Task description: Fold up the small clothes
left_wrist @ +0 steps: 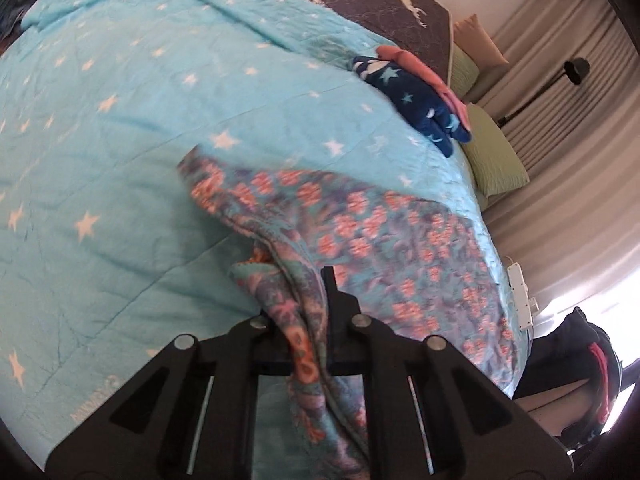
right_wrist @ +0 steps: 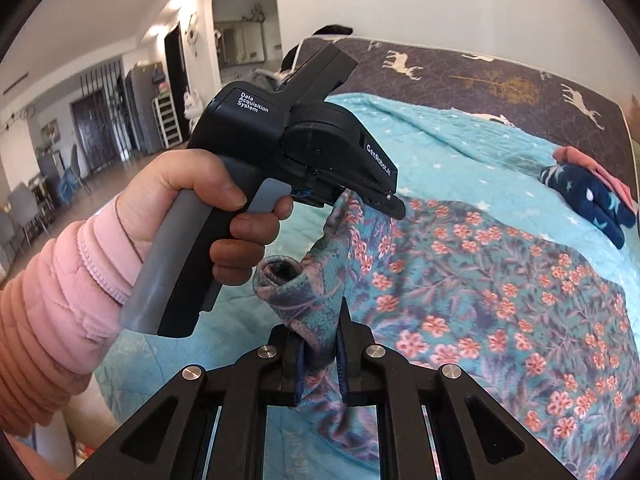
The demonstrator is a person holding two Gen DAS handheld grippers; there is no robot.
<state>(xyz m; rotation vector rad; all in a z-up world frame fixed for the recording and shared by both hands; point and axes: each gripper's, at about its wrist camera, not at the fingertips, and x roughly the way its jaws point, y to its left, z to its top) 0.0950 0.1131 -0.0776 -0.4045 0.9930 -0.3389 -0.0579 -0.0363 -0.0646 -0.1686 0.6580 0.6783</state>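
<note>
Teal floral fabric, the small garment (right_wrist: 500, 288) under fold, lies spread across the star-patterned blanket (left_wrist: 100, 152) on the bed, filling the lower right of the right wrist view. I judge the step in hand to be the lift of one edge, ahead of carrying it over the rest of the cloth.

Left hand-held gripper (right_wrist: 394, 206): seen in the right wrist view at centre frame, its tip pinches a raised fold of the garment. In its own view the cloth runs bunched between the closed fingers at lower centre. I record it as clenched on the garment.

Right hand-held gripper (right_wrist: 320, 354): at the bottom centre of its own view, the blue-padded fingers are closed on a rolled, tube-like bunch of the same garment, which stands up from the jaws. Clenched on the garment.

Pose: the person's left hand (right_wrist: 208, 216), in a pink quilted sleeve (right_wrist: 52, 308), wraps the grey handle with a finger on the trigger; the tool body tilts down and to the right towards the bed. Both tools sit close together at one edge.

Next move, in my judgement: carry both held points together across the spread cloth, keeping the edge taut and level, then release once it lies flat. A folded navy starred item (right_wrist: 588, 196) rests well apart at right.
</note>
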